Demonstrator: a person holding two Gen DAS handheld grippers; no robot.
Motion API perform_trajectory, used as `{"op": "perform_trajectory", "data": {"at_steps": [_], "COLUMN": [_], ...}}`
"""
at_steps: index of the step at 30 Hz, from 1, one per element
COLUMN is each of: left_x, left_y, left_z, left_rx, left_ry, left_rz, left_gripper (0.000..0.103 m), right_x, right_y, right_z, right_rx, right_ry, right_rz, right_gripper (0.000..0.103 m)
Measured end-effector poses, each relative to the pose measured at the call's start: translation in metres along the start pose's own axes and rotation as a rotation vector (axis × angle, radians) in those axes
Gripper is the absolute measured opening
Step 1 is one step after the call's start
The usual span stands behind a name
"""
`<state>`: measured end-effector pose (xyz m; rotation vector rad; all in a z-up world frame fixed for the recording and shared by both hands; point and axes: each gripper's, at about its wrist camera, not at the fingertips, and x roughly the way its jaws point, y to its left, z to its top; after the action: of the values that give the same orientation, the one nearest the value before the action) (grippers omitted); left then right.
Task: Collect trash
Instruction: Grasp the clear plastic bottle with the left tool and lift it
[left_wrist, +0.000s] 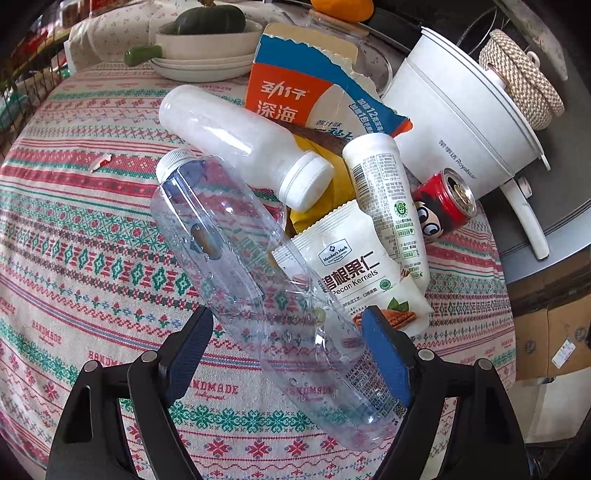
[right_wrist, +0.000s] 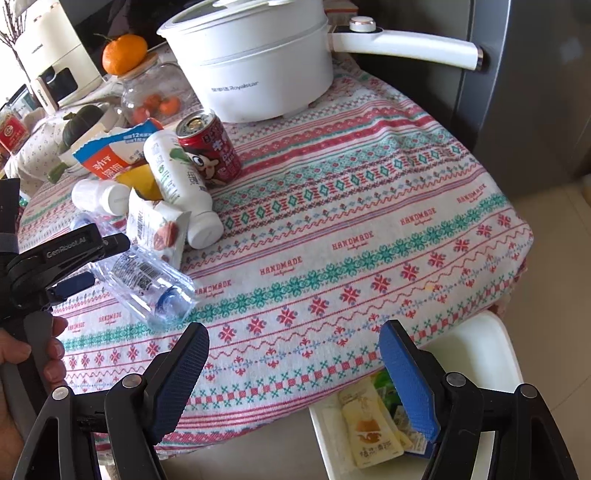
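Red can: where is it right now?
Red can lies on the tablecloth in front of the white pot, against the white labelled bottle, at the pile's right edge.

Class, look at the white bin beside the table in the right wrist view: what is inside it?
The white bin holds a pale yellow wrapper, with green and blue packets partly showing behind the right gripper. That gripper's finger and the table edge cover the rest of the inside.

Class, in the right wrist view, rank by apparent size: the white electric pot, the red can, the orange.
1. white electric pot
2. red can
3. orange
The orange sits farther back than the can, so that last ranking is unsure.
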<state>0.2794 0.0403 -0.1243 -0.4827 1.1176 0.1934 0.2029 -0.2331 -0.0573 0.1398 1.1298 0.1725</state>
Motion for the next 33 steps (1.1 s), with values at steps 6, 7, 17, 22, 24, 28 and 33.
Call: {"op": "perform_trajectory", "data": {"at_steps": [6,7,17,22,24,28,33], "left_x": [0.002,0.000,-0.016,-0.038,-0.050,-0.068,-0.087], "left_y": [-0.002,0.002,0.043,0.071,0.083,0.100,0.102], "left_z": [0.000,-0.001,-0.008,-0.011,-0.011,-0.014,-0.013], "left_rx": [0.055,0.068,0.175,0.172,0.180,0.210,0.232], "left_ry": [0.028,0.046,0.138,0.124,0.109,0.076,0.045], "left_rz": [0.008,0.010,0.026,-0.037,-0.051,-0.049,-0.058], "left_gripper": [0.085,0.083,0.071,0.067,0.066,0.066,0.065], "right_x": [0.005,0.006,0.009,0.011,0.012,0.020,0.050], "right_y": [-0.001,0.000,0.018,0.025,0.030,0.043,0.065], "right_z": [0.002,0.002,-0.001,-0.001,0.001,0.003,0.007], "right_rx": [0.023,0.026,0.043,0.048,0.052,0.048,0.050], "right_ry": [0.011,0.013,0.022,0.029,0.028,0.020,0.034], "right_rz": [-0.001,0.004,0.057,0.079,0.098,0.156,0.266], "right_gripper": [0.080,0.080,0.080,0.080,0.080,0.080,0.078]}}
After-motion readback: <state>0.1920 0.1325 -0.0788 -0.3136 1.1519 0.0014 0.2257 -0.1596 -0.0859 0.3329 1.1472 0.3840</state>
